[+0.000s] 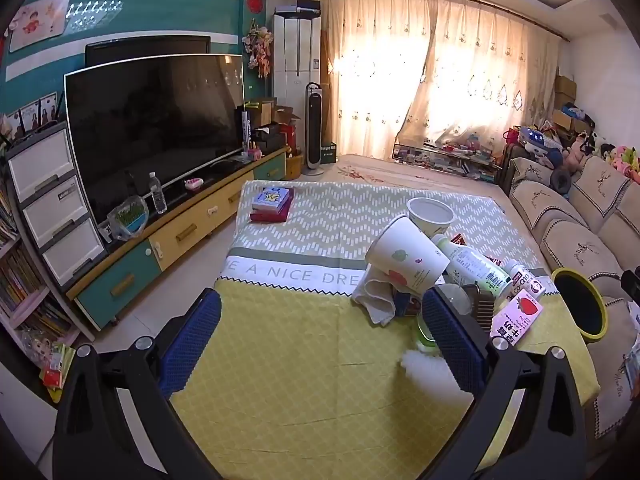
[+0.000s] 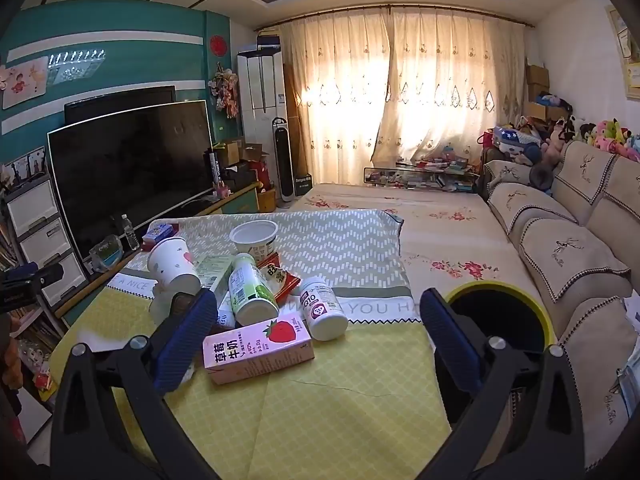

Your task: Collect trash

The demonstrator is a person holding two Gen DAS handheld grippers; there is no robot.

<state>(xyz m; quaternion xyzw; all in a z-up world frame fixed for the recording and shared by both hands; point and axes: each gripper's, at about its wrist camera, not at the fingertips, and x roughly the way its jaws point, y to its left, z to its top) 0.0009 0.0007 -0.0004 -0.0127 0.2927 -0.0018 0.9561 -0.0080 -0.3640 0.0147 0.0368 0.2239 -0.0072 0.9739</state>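
A: What lay around the yellow-rimmed bin (image 2: 500, 322), and what stood in the way?

B: The bin stood at the table's sofa-side edge. Away from it, toward the television (image 2: 132, 172), the trash lay heaped on the tablecloth (image 2: 320, 412). Nearest the bin was the white pill bottle (image 2: 325, 307); beside that, the pink strawberry milk carton (image 2: 258, 350) and the green-labelled bottle (image 2: 251, 294). A red snack wrapper (image 2: 282, 278) lay behind them. Nothing stood between my right gripper (image 2: 318, 338) and the carton.

A: Counts?

B: Two paper cups: one tipped (image 2: 173, 266), one upright (image 2: 253, 238). Two bottles, one carton, one wrapper. A crumpled tissue (image 1: 376, 298) lay farthest from the bin.

A: The tools?

B: My left gripper (image 1: 320, 334) and the right both stood spread wide, holding nothing.
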